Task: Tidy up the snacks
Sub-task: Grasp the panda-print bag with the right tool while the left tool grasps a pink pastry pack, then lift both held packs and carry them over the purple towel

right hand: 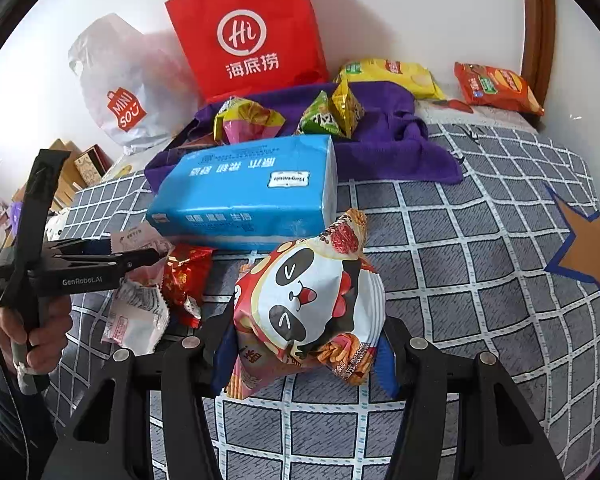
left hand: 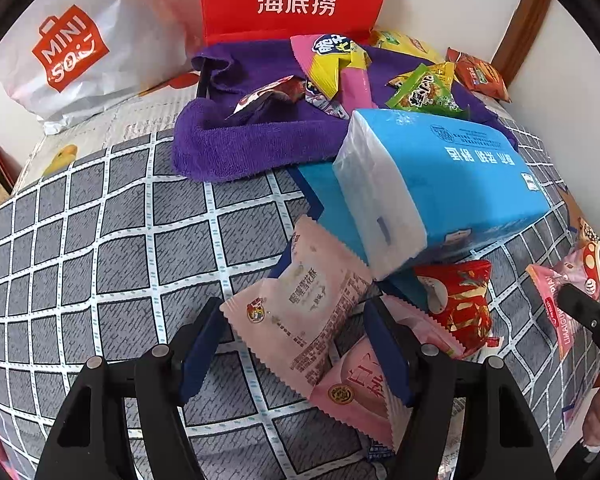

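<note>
Both my grippers pinch snacks.
My left gripper [left hand: 296, 344] clamps a pale pink packet [left hand: 300, 312] at lower centre; my right gripper [right hand: 304, 344] clamps the panda bag [right hand: 312, 300], held level.

A grey checked bedsheet [right hand: 480, 240] covers the bed. On it lies a blue tissue pack [right hand: 248, 192] just before a crumpled purple towel [right hand: 392, 136]. Behind — against the white wall — stand a red paper bag [right hand: 248, 36] and a white plastic bag [right hand: 120, 84].
</note>
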